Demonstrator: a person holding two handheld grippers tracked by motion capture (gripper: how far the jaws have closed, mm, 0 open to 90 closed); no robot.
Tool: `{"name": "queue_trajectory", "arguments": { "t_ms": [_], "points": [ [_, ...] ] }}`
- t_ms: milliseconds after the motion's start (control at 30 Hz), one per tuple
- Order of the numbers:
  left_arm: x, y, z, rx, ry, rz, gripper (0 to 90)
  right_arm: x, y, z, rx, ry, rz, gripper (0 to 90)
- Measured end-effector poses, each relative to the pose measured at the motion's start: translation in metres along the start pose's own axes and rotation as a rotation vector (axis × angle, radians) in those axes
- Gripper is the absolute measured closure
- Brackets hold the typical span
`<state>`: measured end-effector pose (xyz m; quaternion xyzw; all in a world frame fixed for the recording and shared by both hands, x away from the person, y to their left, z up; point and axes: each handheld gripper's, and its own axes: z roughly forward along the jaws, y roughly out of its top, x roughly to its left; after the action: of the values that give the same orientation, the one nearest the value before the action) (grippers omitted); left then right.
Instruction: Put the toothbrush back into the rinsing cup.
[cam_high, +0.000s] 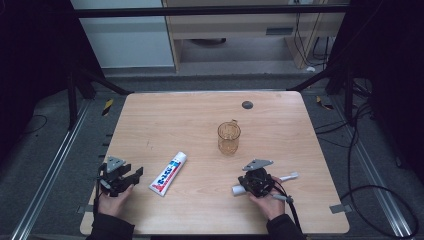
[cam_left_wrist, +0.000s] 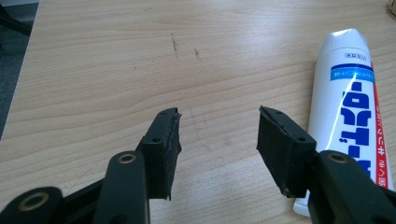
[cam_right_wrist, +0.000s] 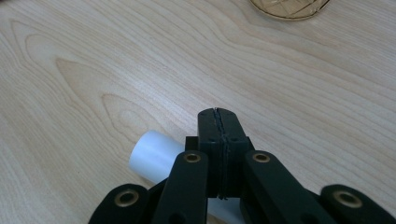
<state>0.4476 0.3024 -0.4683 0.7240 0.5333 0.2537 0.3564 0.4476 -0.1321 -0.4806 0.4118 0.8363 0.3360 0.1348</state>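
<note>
A white toothpaste tube (cam_high: 168, 173) with blue and red print lies on the wooden table (cam_high: 200, 115), left of the middle. My left gripper (cam_high: 134, 175) rests just left of it, open, nothing between its jaws. In the left gripper view the tube (cam_left_wrist: 348, 93) lies beside the right jaw of the left gripper (cam_left_wrist: 219, 116). My right gripper (cam_high: 256, 176) sits low at the front right, over a white toothbrush-like stick (cam_high: 290, 176). In the right gripper view the right gripper (cam_right_wrist: 218, 112) is shut, pad against pad, with the stick's thick white end (cam_right_wrist: 152, 156) lying beneath the jaws.
An amber glass cup (cam_high: 229, 137) stands upright at the table's middle, beyond the right gripper; its rim (cam_right_wrist: 289, 9) shows at the top of the right gripper view. A small dark disc (cam_high: 247, 105) lies near the far edge. Cables (cam_high: 370, 190) run over the floor at right.
</note>
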Motion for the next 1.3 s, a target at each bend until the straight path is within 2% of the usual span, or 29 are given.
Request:
{"name": "queue_trajectory", "arguments": {
  "t_ms": [433,700,1300],
  "points": [
    [0.000,0.000,0.000,0.001,0.000,0.002,48.1,0.005,-0.006,-0.005,0.018,0.021,-0.018,88.6],
    [-0.001,0.000,0.000,0.002,0.001,0.003,48.1,0.005,-0.008,-0.012,0.005,0.039,-0.019,88.6],
    [-0.001,0.000,0.000,0.002,0.002,0.006,48.1,0.002,-0.020,-0.021,0.022,0.045,-0.016,88.5]
  ]
}}
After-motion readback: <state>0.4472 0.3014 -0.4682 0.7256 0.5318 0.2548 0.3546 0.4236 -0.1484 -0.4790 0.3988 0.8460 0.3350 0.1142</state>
